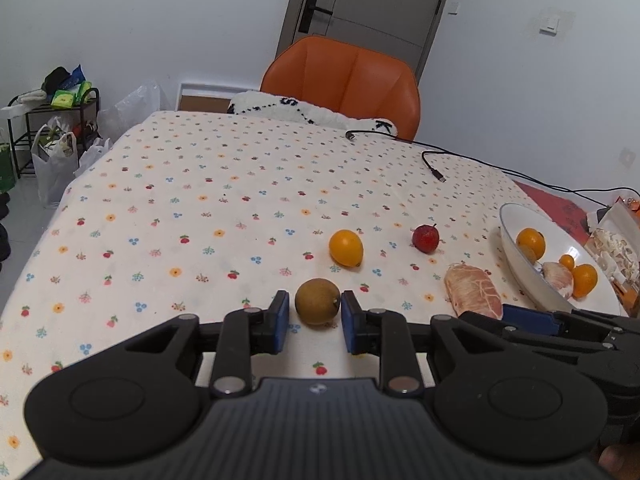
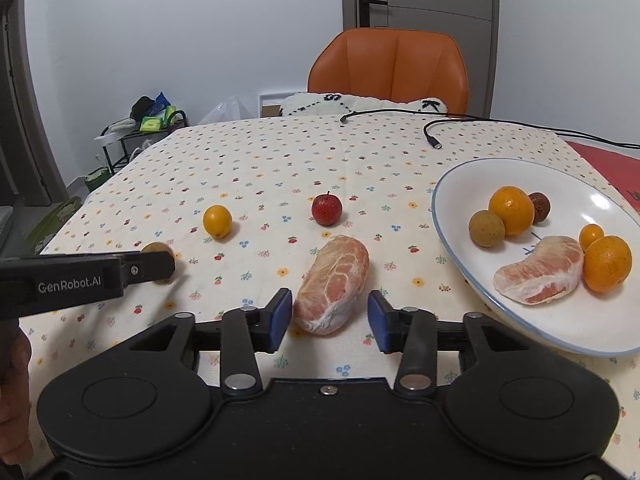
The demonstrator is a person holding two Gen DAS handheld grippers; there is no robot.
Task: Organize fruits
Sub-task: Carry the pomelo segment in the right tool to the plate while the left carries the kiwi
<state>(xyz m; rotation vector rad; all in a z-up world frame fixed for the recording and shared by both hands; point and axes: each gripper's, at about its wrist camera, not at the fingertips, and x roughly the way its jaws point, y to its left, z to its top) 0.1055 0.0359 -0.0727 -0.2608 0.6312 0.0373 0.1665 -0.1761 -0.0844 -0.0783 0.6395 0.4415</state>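
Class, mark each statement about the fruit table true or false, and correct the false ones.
1. The left gripper is open around a brown fruit. True.
2. The white plate is empty. False: it holds several fruits.
3. The right gripper is shut on a peeled citrus segment. False: it is open, with the segment between its fingers.
4. A small red fruit sits on the tablecloth. True.
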